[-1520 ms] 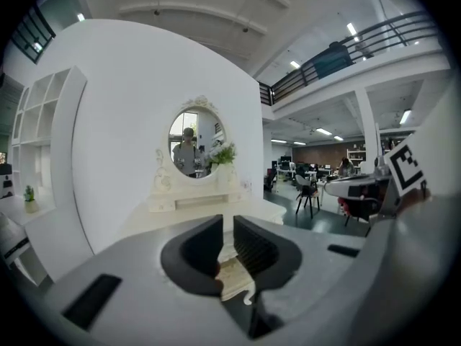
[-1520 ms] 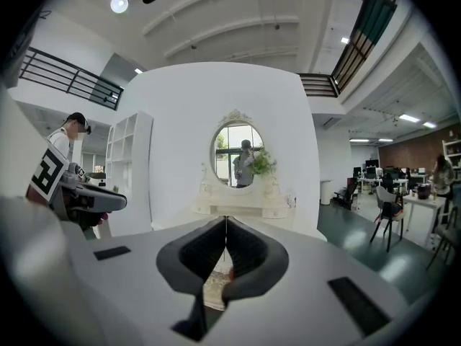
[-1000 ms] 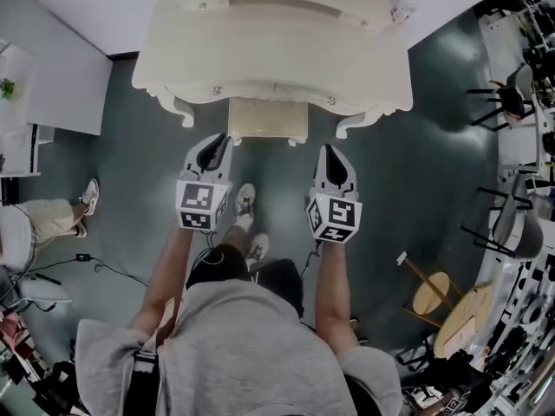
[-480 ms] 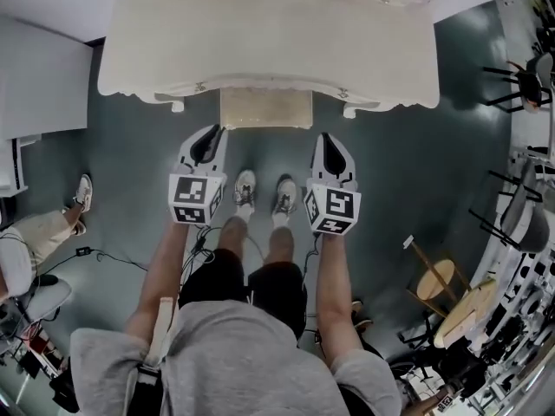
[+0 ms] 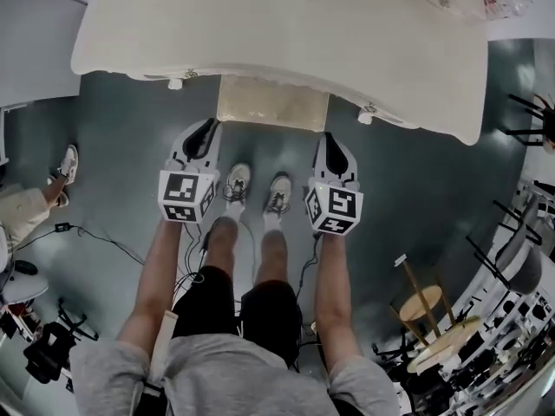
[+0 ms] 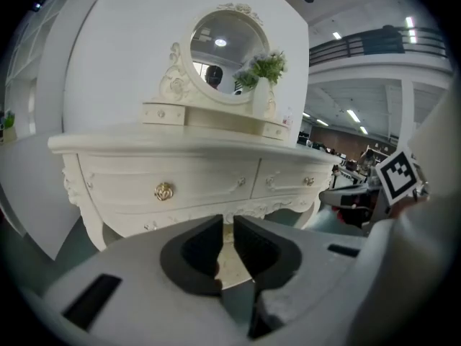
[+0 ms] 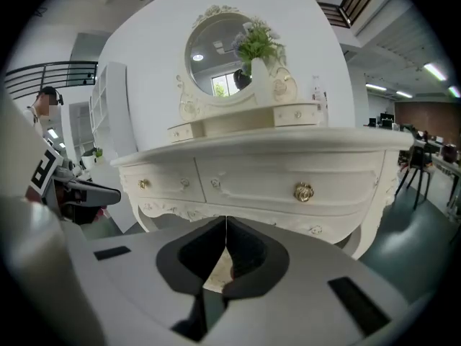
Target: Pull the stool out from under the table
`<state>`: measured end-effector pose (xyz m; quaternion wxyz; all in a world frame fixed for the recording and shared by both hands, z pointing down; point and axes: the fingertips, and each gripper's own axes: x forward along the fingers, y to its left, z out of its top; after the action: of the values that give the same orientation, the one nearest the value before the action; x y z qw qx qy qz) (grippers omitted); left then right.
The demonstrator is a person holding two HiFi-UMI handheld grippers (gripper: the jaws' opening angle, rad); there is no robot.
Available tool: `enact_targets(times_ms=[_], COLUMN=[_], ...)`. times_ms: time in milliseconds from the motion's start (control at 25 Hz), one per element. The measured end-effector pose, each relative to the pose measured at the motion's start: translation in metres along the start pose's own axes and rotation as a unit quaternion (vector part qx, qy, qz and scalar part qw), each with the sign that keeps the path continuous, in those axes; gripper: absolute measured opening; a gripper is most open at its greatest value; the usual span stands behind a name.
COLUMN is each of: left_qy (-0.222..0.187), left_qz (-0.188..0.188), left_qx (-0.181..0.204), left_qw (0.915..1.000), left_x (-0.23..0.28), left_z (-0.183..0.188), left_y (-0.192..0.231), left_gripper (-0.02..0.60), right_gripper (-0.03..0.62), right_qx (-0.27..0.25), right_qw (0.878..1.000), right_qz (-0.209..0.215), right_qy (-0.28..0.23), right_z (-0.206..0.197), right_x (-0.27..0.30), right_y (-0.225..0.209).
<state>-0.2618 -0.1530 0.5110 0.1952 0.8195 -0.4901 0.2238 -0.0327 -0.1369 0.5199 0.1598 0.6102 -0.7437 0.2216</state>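
Stool [image 5: 272,102] sits under table [image 5: 277,33] just beyond left claw [image 5: 206,133], barely apart, and right claw [image 5: 332,143], closed.

I see an oval mirror [image 6: 223,49] at twelve o'clock in the gripper views, green plant [image 6: 269,66] in a white vase [image 7: 261,81], a bystander's sneaker [image 5: 66,161] at nine overhead, black cable [image 5: 97,237] at eight, round wooden stand [image 5: 422,304] at four
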Motion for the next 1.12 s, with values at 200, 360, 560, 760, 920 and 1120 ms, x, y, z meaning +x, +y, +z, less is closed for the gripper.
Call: enact_targets(times_ms=[200, 360, 560, 760, 920, 1120], left_qy=[0.006, 0.016, 0.030, 0.051, 0.061, 0.069], left_qz=[0.012, 0.011, 0.010, -0.012, -0.038, -0.062], left_qx=[-0.010, -0.014, -0.019, -0.051, -0.097, -0.149], left_qw=[0.9999, 0.9997, 0.9993, 0.9973, 0.9926, 0.9844], left_x=[0.042, 0.073, 0.111, 0.143, 0.161, 0.176], left_z=[-0.044, -0.077, -0.115, -0.144, -0.157, -0.165], left_y=[0.009, 0.012, 0.018, 0.029, 0.033, 0.041], left_gripper=[0.046, 0.046, 0.047, 0.068, 0.205, 0.369], right_gripper=[0.014, 0.014, 0.014, 0.015, 0.174, 0.317], right_qx=[-0.002, -0.005, -0.006, 0.013, 0.058, 0.112], right_qw=[1.000, 0.999, 0.999, 0.997, 0.993, 0.985], right_qz=[0.013, 0.018, 0.018, 0.027, 0.061, 0.090], right_qy=[0.016, 0.030, 0.048, 0.074, 0.085, 0.099], right_z=[-0.045, -0.078, -0.113, -0.146, -0.160, -0.170], right_x=[0.042, 0.071, 0.104, 0.137, 0.156, 0.173], right_y=[-0.012, -0.026, -0.046, -0.057, -0.063, -0.076])
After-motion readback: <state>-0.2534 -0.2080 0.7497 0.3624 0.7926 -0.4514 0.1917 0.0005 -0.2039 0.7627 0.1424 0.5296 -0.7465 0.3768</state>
